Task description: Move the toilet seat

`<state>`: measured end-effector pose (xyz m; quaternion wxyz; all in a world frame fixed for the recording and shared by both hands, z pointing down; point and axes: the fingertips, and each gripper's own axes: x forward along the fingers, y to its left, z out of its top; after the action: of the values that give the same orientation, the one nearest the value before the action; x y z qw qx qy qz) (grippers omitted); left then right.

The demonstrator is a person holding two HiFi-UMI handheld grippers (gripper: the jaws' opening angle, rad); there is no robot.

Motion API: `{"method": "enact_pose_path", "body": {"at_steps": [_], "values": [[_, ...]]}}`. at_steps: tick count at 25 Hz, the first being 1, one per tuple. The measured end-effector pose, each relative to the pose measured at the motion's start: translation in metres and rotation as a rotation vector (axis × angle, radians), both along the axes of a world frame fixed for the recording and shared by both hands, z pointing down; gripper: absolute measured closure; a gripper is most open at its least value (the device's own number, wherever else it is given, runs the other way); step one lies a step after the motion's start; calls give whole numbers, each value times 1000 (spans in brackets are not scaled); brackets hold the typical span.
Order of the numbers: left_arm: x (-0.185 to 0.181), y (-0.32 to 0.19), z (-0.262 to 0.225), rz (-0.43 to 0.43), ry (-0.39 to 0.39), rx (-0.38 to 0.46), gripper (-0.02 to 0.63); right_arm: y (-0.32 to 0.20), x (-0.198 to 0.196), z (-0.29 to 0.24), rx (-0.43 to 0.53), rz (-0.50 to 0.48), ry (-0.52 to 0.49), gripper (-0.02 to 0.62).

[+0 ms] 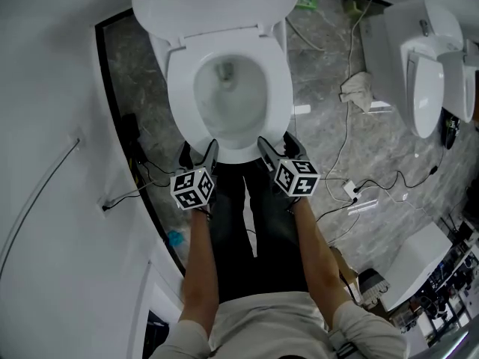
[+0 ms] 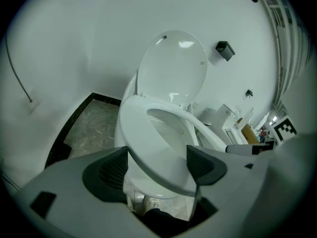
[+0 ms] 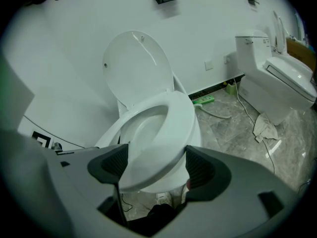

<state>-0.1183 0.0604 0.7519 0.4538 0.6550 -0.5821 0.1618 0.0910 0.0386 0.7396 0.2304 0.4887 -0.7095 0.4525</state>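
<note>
The white toilet seat (image 1: 278,88) lies down over the bowl, and the lid (image 1: 213,2) stands up against the wall. Both grippers sit at the seat's front edge, my left gripper (image 1: 199,152) left of centre and my right gripper (image 1: 279,146) right of centre. In the left gripper view the seat's (image 2: 143,138) front rim runs slantwise between the wide-apart jaws of the gripper (image 2: 157,165). The right gripper view shows the same: the seat (image 3: 176,123) crosses the gap of the gripper (image 3: 154,165). Both stand open. I cannot tell whether the pads touch the seat.
A white wall curves close on the left (image 1: 52,126). A second toilet (image 1: 423,73) stands at the right, with a crumpled cloth (image 1: 359,88), cables and a power strip (image 1: 349,189) on the marble floor between. The person's legs (image 1: 247,223) are right in front of the bowl.
</note>
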Motion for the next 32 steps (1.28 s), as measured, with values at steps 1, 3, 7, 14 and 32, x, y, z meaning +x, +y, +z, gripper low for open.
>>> {"method": "enact_pose_path", "body": {"at_steps": [1, 3, 7, 14, 32], "values": [[0, 0, -3, -3, 2, 3, 222, 0, 0, -3, 2, 0, -1, 213], [-1, -1, -8, -9, 5, 9, 222, -1, 0, -8, 7, 0, -4, 213], [-1, -6, -16, -19, 14, 22, 222, -5, -1, -17, 14, 7, -10, 213], [-3, -12, -33, -41, 26, 46, 222, -11, -2, -33, 34, 7, -27, 213], [-10, -36, -82, -71, 9, 133, 222, -34, -4, -83, 99, 57, -98, 213]]}}
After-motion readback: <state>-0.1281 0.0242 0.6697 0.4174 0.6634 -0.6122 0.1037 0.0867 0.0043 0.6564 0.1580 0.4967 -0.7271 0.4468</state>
